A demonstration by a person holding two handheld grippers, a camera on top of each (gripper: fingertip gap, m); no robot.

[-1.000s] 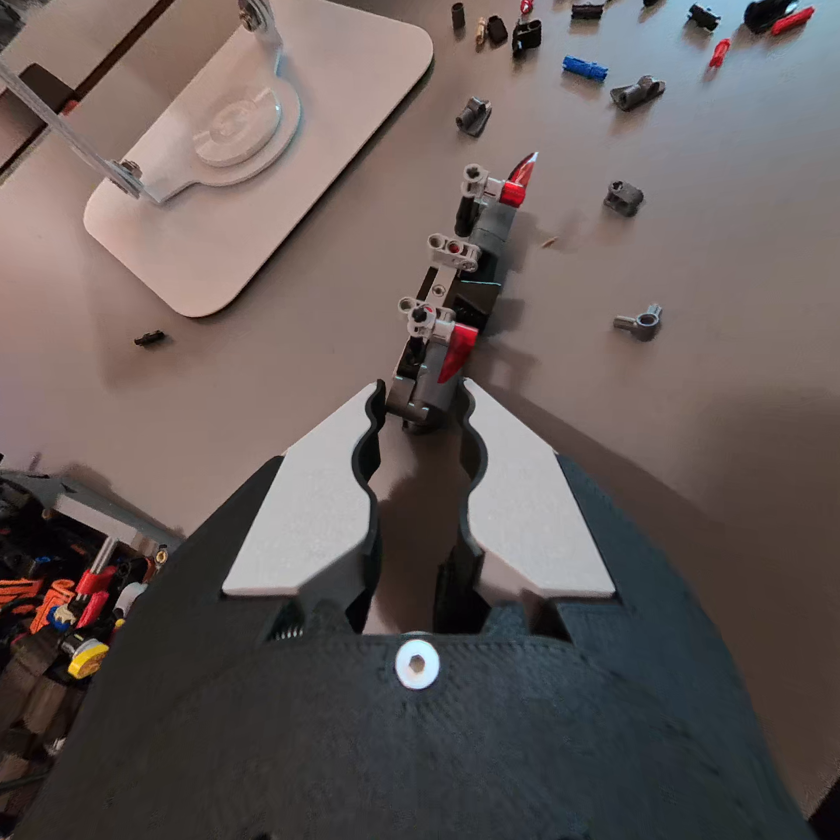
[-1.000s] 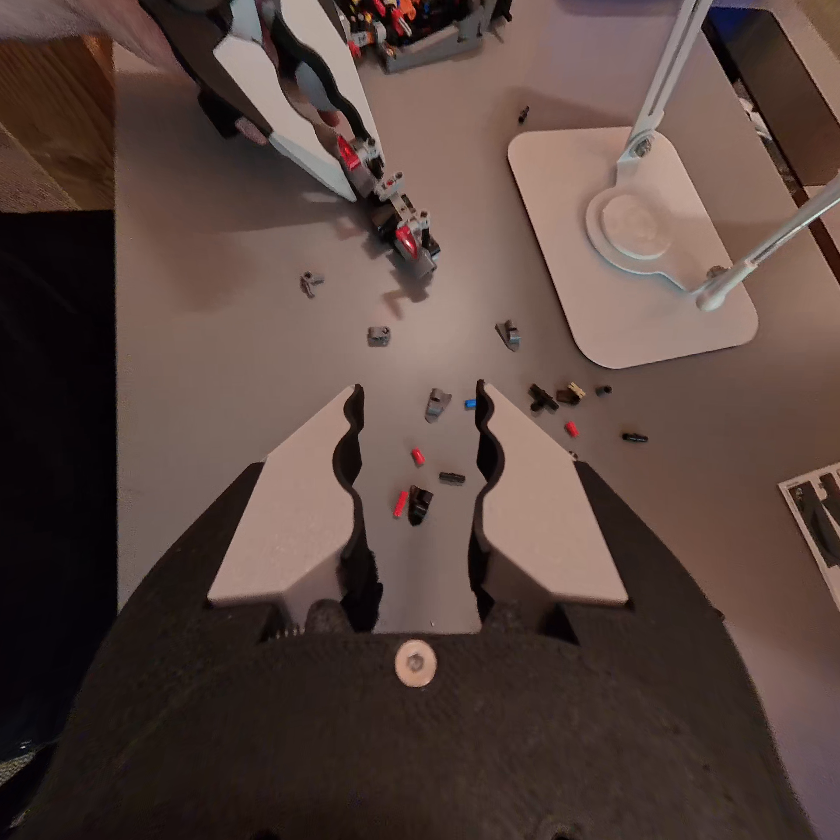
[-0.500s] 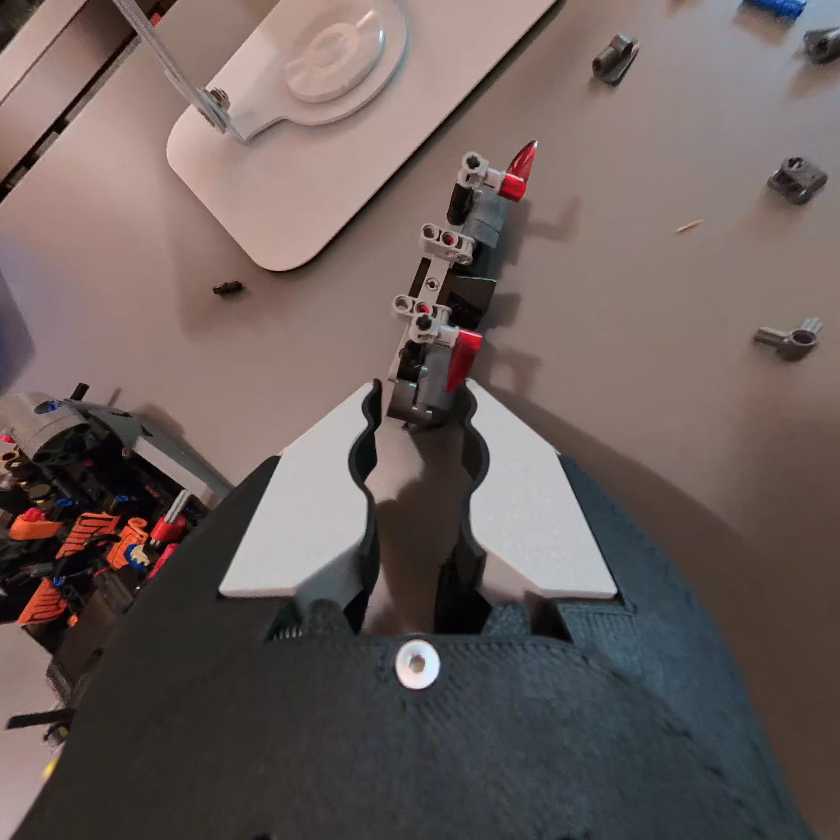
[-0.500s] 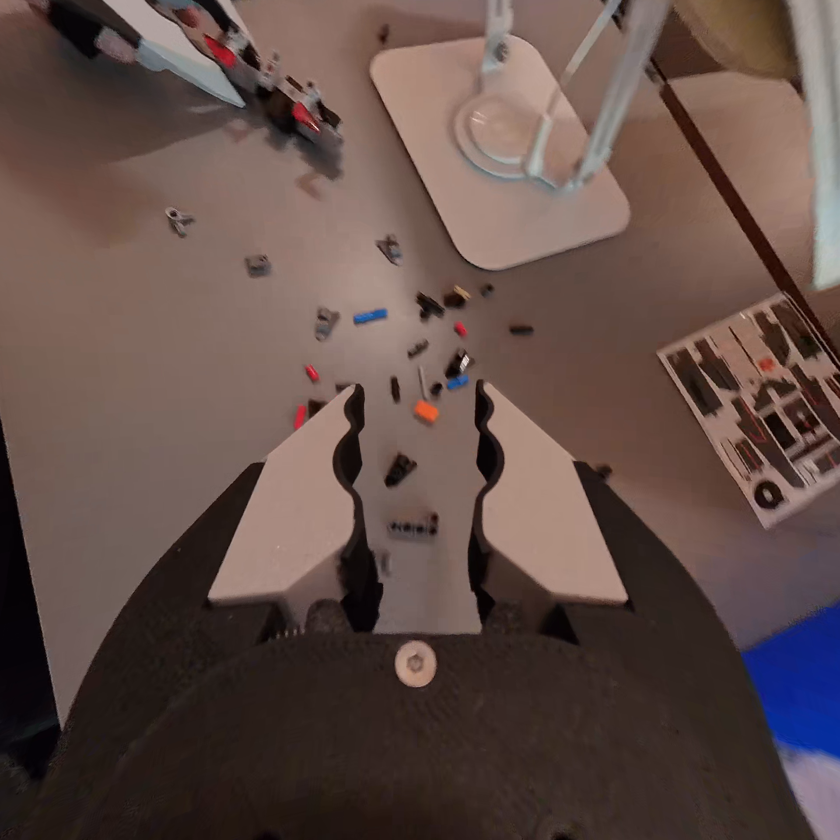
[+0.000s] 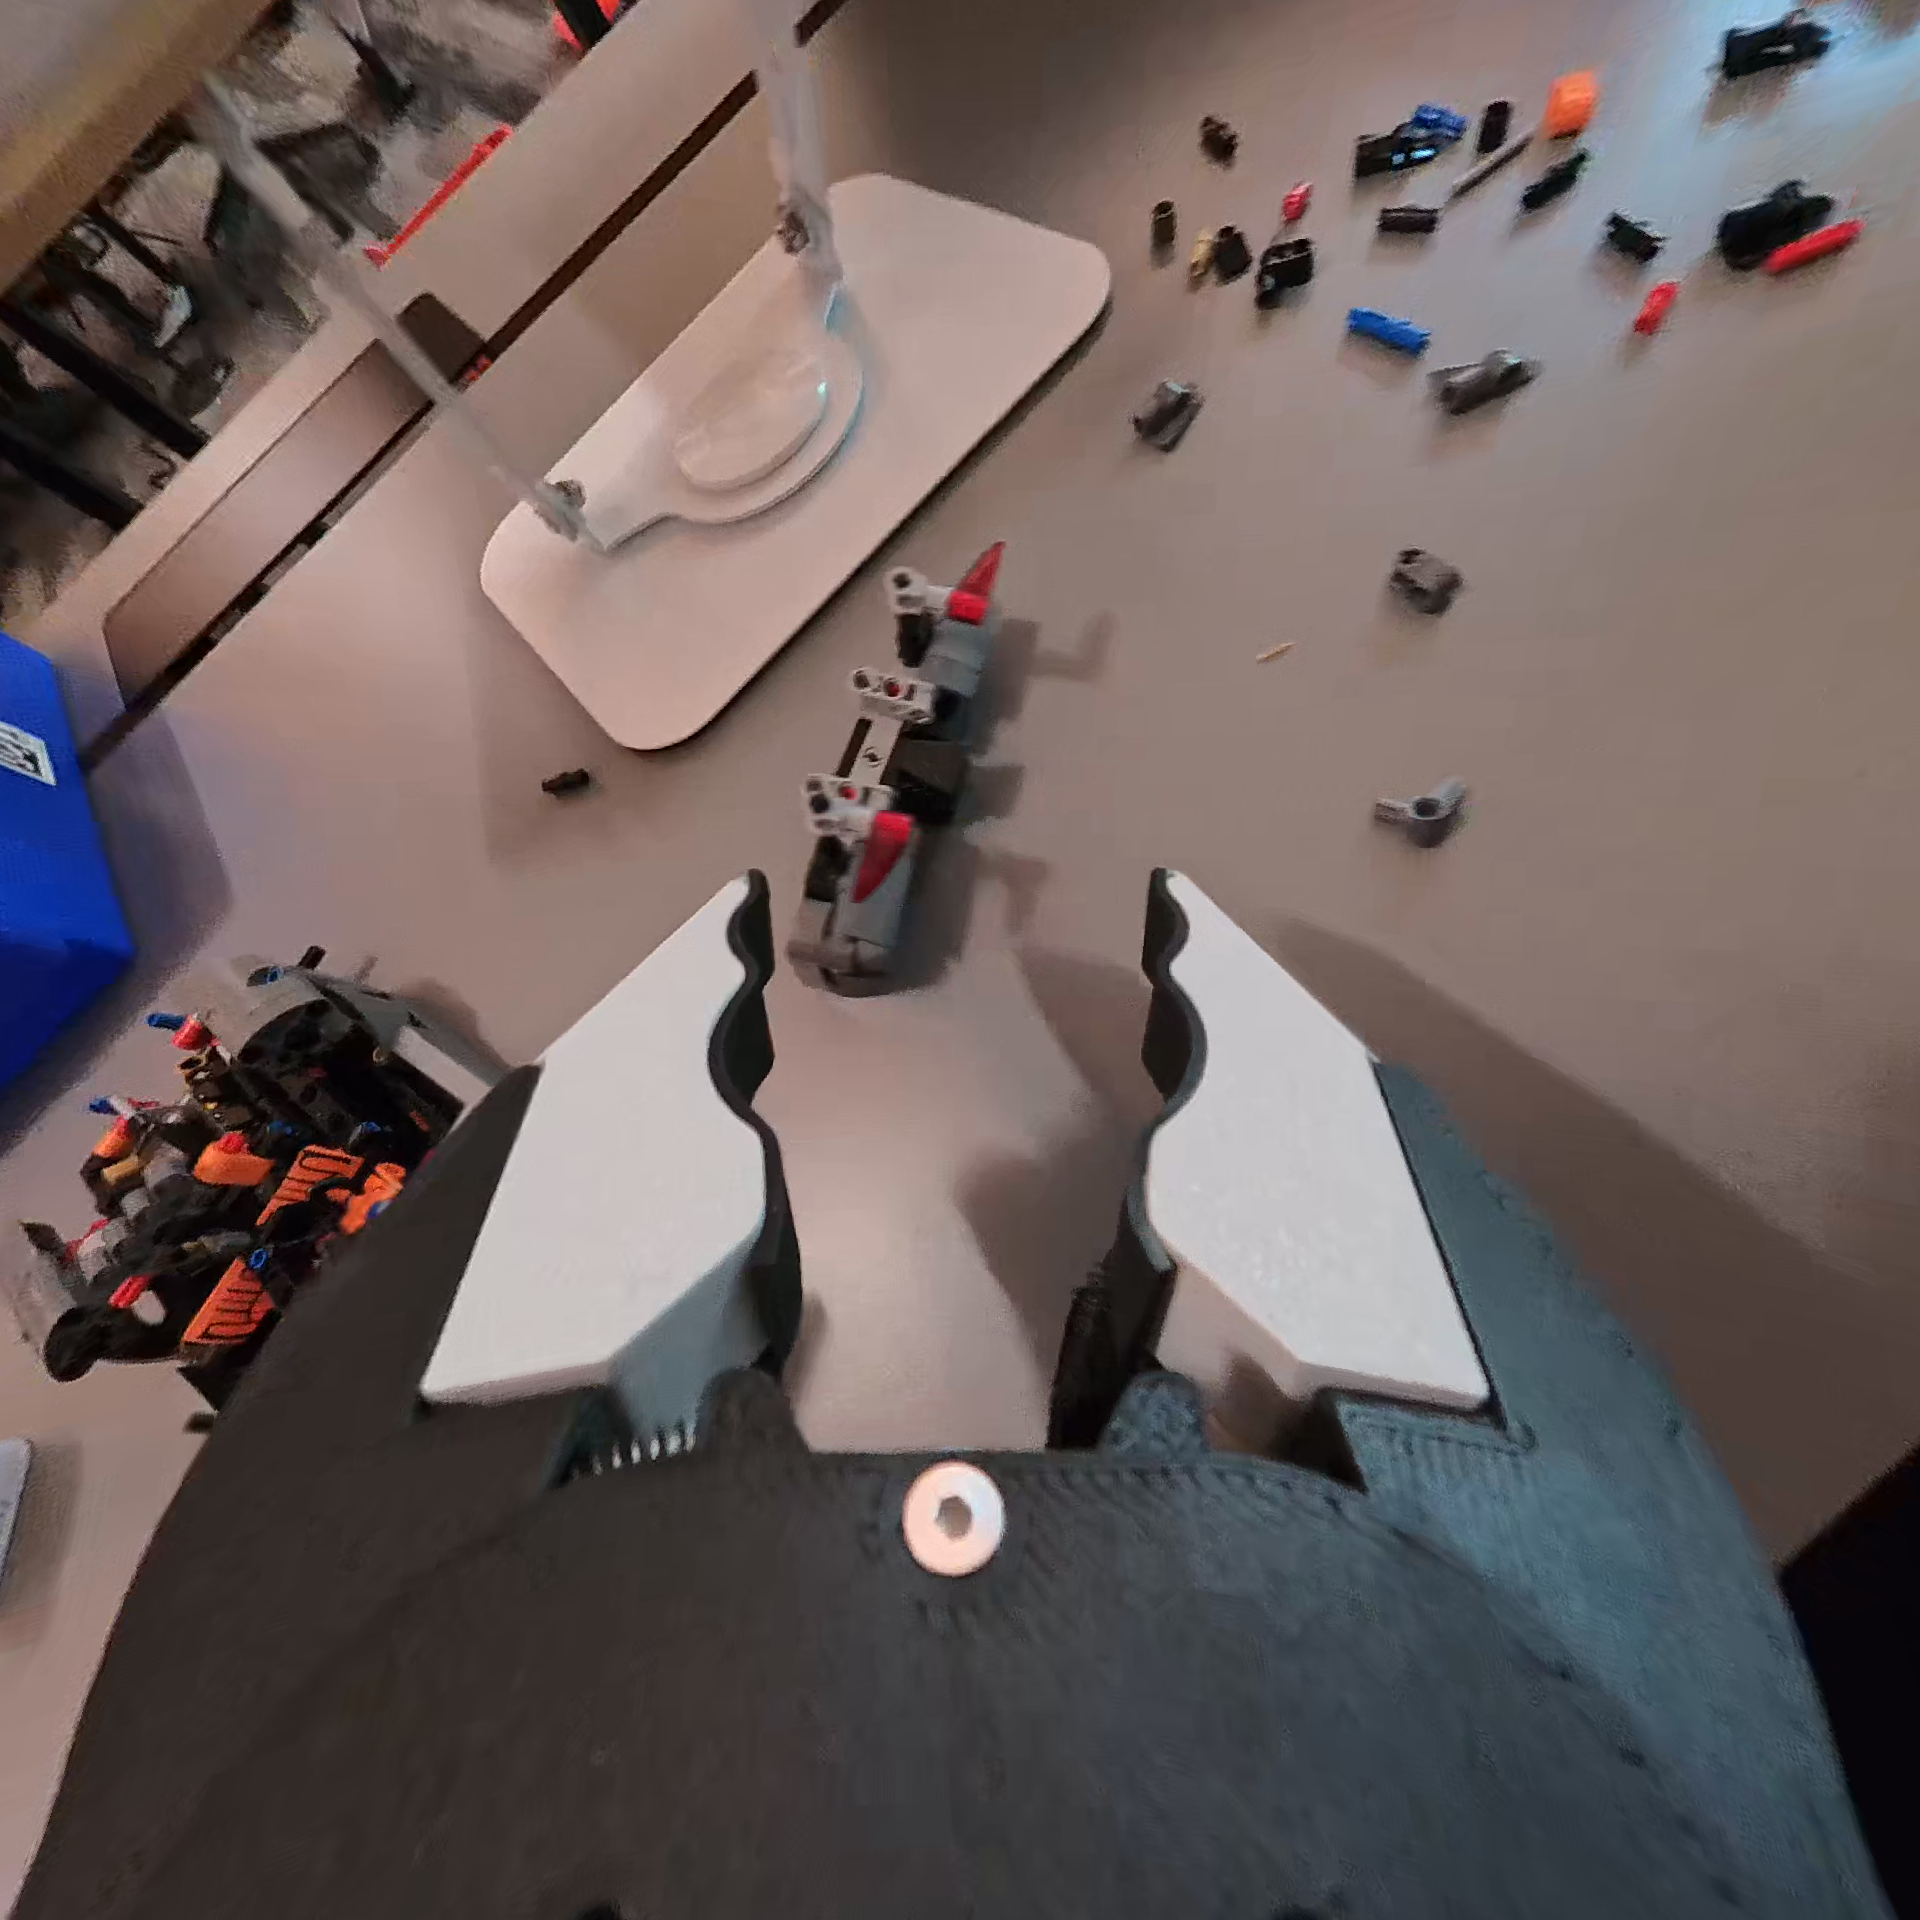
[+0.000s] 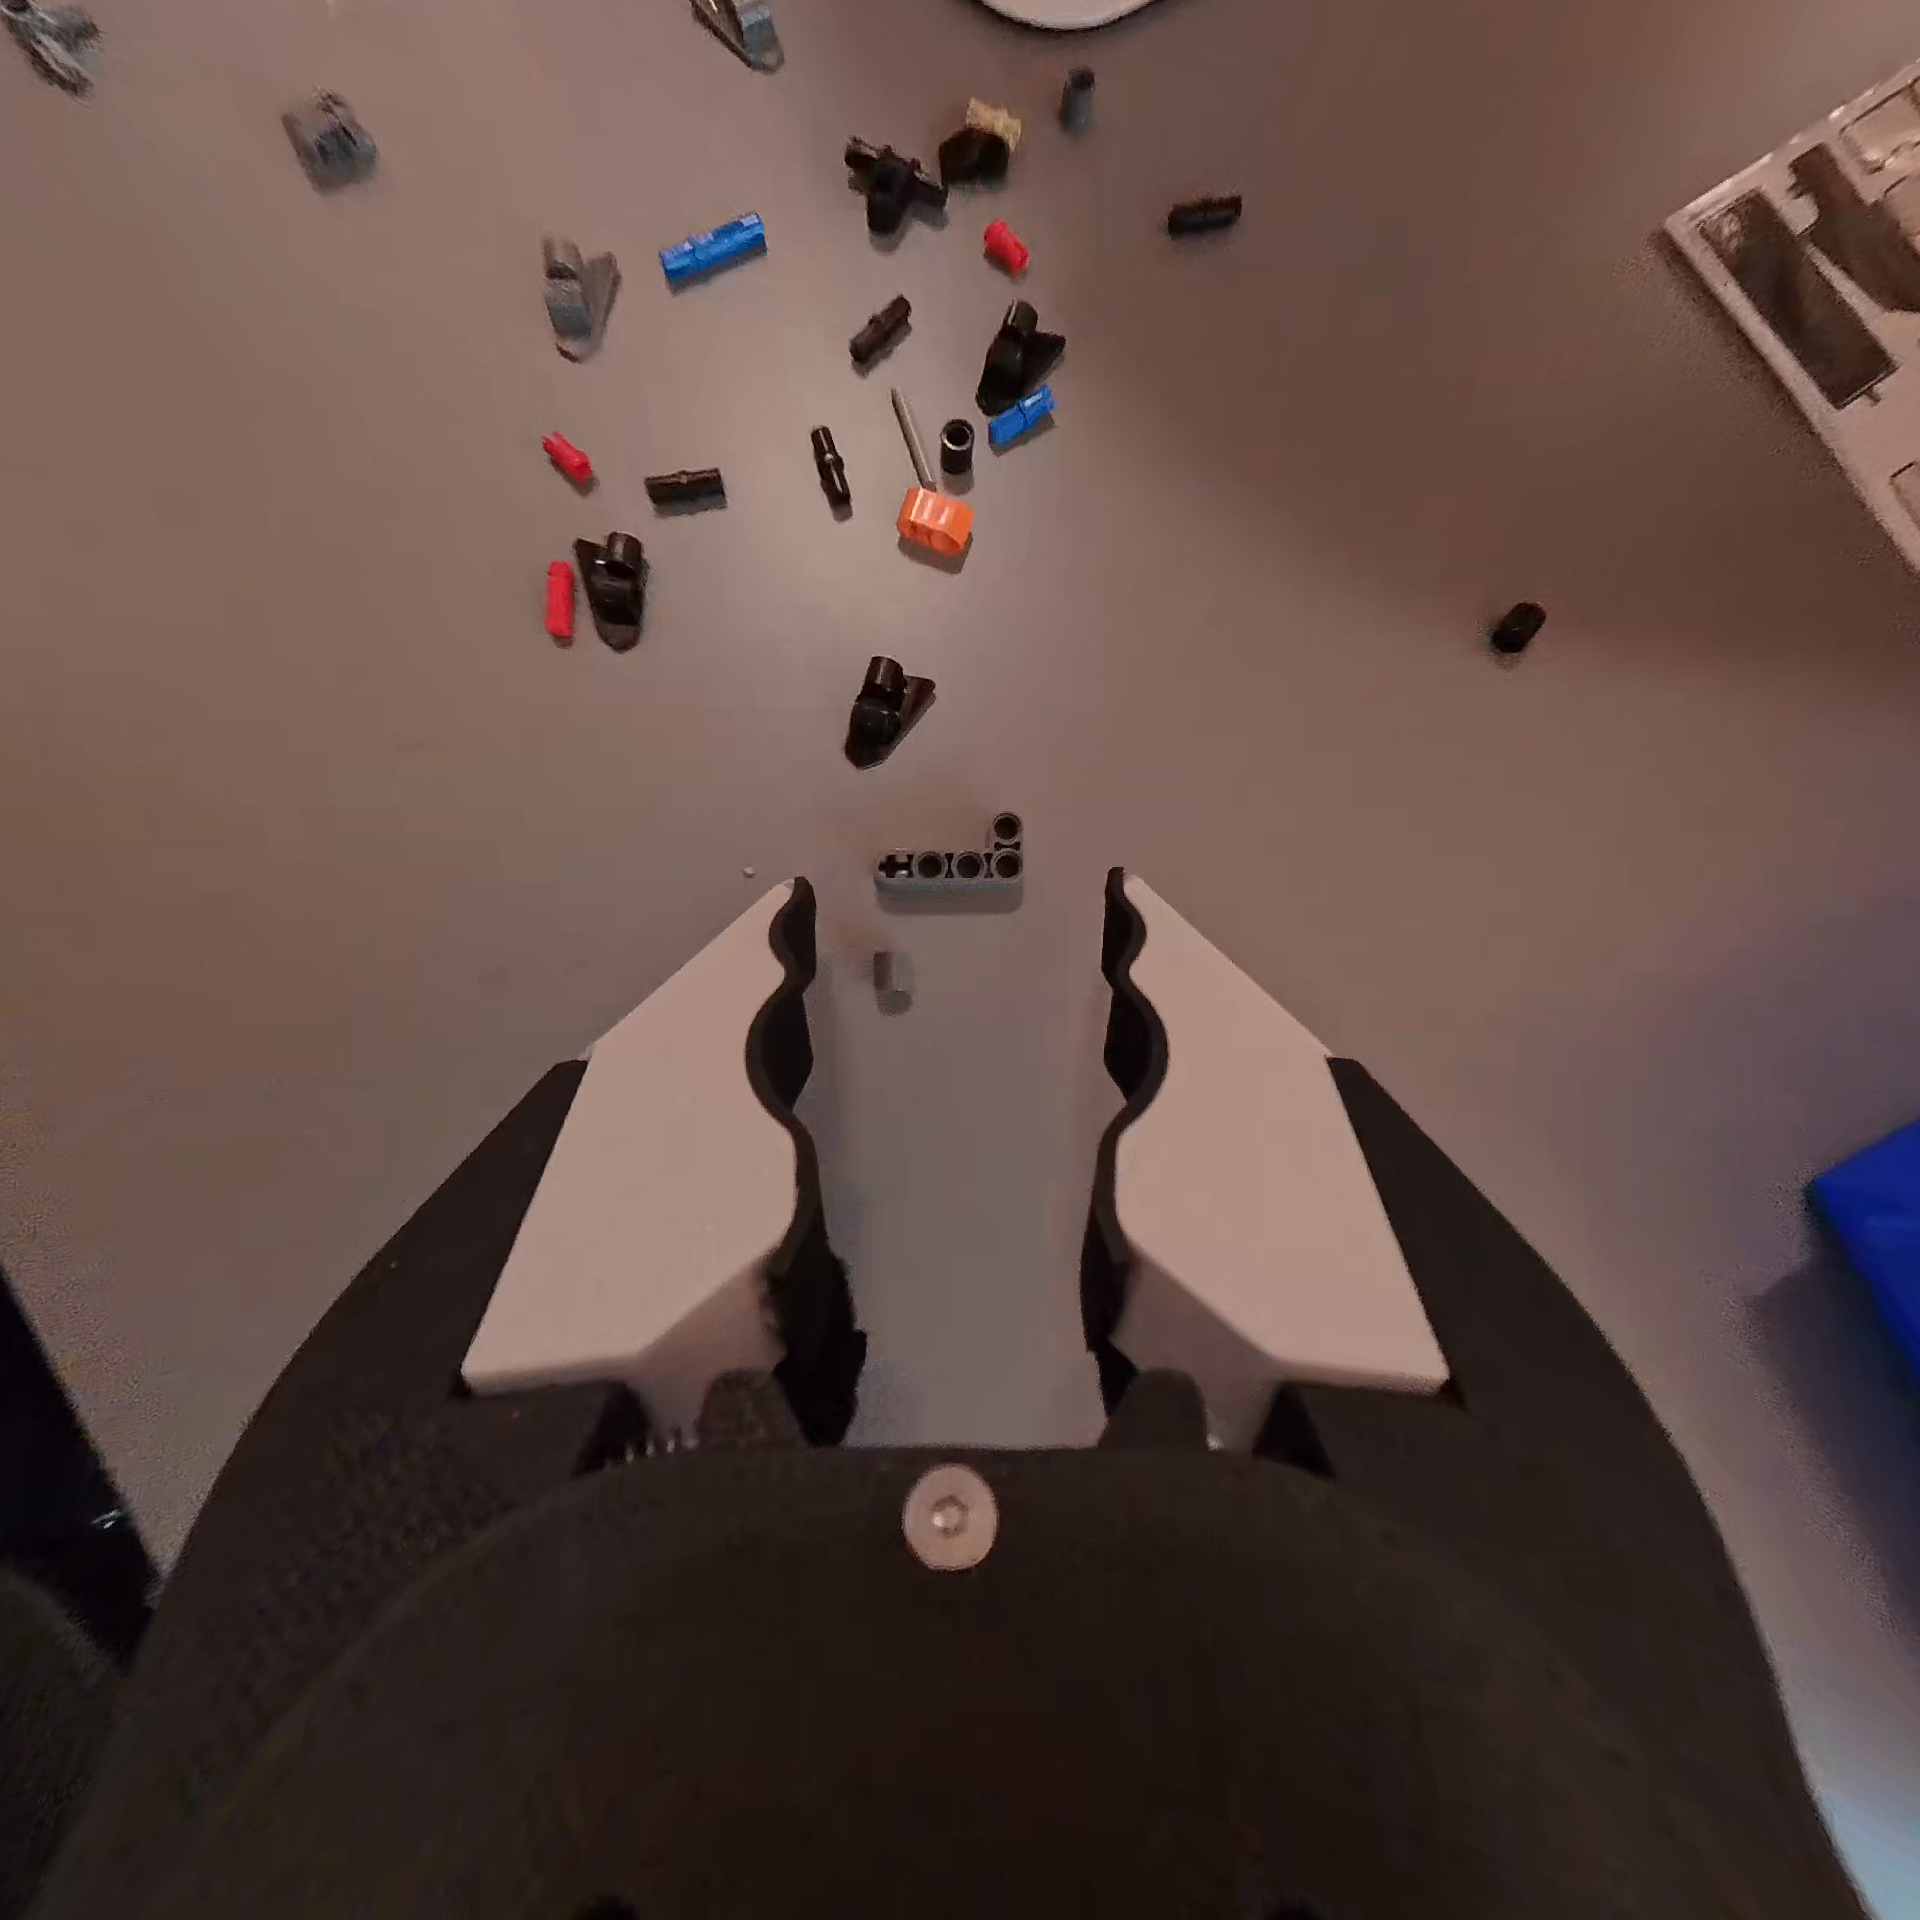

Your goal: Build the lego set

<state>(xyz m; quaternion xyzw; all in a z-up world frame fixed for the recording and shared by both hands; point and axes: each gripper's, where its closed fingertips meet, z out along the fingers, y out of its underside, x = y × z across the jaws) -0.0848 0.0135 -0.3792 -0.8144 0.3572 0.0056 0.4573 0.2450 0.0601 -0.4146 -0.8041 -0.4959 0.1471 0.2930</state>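
Note:
A long grey, black and red lego sub-assembly (image 5: 899, 769) lies on the grey table just beyond my left gripper (image 5: 951, 899), which is open and empty, its left fingertip beside the assembly's near end. My right gripper (image 6: 951, 899) is open and empty, hovering over loose pieces. A dark grey L-shaped beam (image 6: 956, 864) lies just past its fingertips, with a small grey pin (image 6: 891, 977) between the fingers. An orange piece (image 6: 935, 516), blue pins (image 6: 713, 246), red pins (image 6: 566, 457) and black connectors (image 6: 883, 712) are scattered beyond.
A white lamp base (image 5: 800, 447) with a clear arm stands left of the assembly. A larger black and orange lego model (image 5: 223, 1164) sits at the left. A blue box (image 5: 52, 883) is at the far left. A sticker sheet (image 6: 1818, 239) lies at the right. My right fingertips sit around 35 centimetres from my left ones. To the orange piece (image 6: 935, 516): right tips about 8 centimetres, left tips about 25 centimetres. My left wrist view (image 5: 1577, 90) looks at it from another angle.
My left gripper opened, let go of the sub-assembly and pulled back from it. My right gripper moved down closer to the loose pieces, over the L-shaped beam.

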